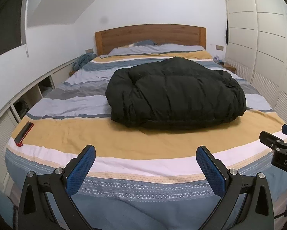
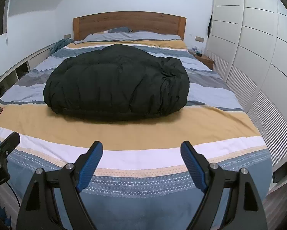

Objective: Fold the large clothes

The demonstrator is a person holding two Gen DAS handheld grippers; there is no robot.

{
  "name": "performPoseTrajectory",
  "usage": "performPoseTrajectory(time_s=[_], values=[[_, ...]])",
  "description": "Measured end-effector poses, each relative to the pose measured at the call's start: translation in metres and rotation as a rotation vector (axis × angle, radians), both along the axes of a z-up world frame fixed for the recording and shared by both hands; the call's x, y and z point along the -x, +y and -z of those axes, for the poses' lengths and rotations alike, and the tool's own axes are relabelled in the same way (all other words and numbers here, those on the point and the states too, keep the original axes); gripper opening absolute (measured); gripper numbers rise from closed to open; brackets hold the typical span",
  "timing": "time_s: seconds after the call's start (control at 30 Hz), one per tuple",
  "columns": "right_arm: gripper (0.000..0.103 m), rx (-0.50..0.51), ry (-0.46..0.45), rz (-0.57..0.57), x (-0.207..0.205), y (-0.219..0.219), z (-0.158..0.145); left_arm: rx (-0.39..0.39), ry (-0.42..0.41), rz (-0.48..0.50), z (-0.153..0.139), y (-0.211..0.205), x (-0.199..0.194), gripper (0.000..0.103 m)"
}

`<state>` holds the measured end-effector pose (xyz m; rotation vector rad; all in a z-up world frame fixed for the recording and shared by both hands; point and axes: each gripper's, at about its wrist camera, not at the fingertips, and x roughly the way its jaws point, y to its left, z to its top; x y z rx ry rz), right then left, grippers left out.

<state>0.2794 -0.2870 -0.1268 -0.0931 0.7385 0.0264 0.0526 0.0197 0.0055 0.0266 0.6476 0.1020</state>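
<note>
Black puffer coat sits bundled in a rounded heap on the middle of the bed, across the grey-blue stripes, its near edge on the wide yellow band. Looks already doubled over on itself, but I can't tell sleeves or hem from this angle.

Left claw is spread wide and holds nothing. Right claw is the same, wide apart, nothing between the pads. Both hang over the foot of the bed, well apart from the coat. The right claw's body shows at the right edge of the left wrist view.

Step in hand, my guess: reach in and take the coat's near edge with both claws. To do it well, I'd grab the two near corners, one per claw, pinching only the coat's shell and not the bedcover under it. The fill is thick and slippery, so bite deep past the edge seam or it may slide out. Lift evenly on both sides so the bundle doesn't twist.

Bed surface is soft with a striped cover, lightly wrinkled, so the fabric will drag rather than slide. A small black-and-red device lies near the left foot corner, well apart from the coat; keep the garment off it.

Room: wooden headboard, pillows below it, white wardrobe along the right, low white shelving along the left, blue cloth heaped by the head end.
</note>
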Motion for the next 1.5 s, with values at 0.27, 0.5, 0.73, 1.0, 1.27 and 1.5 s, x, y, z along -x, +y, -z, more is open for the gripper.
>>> performPoseTrajectory(time_s=[0.27,0.5,0.73,1.0,1.27,1.5], values=[[0.083,-0.011,-0.001,0.012,0.005,-0.005,0.001,-0.016,0.009,0.001,-0.002,-0.004,0.005,0.103],[0.083,-0.011,0.009,0.026,0.003,-0.01,0.005,-0.029,0.04,-0.011,0.005,-0.001,-0.002,0.103],[0.083,-0.009,0.026,0.039,-0.003,-0.017,0.012,-0.029,0.063,-0.024,0.014,0.003,-0.008,0.103],[0.083,-0.007,0.047,0.052,-0.011,-0.024,0.022,-0.025,0.086,-0.027,0.022,0.005,-0.016,0.103],[0.083,-0.005,0.061,0.068,-0.017,-0.033,0.03,-0.031,0.103,-0.023,0.029,0.004,-0.022,0.103],[0.083,-0.002,0.073,0.071,-0.019,-0.034,0.035,-0.034,0.118,-0.015,0.035,0.002,-0.026,0.103]])
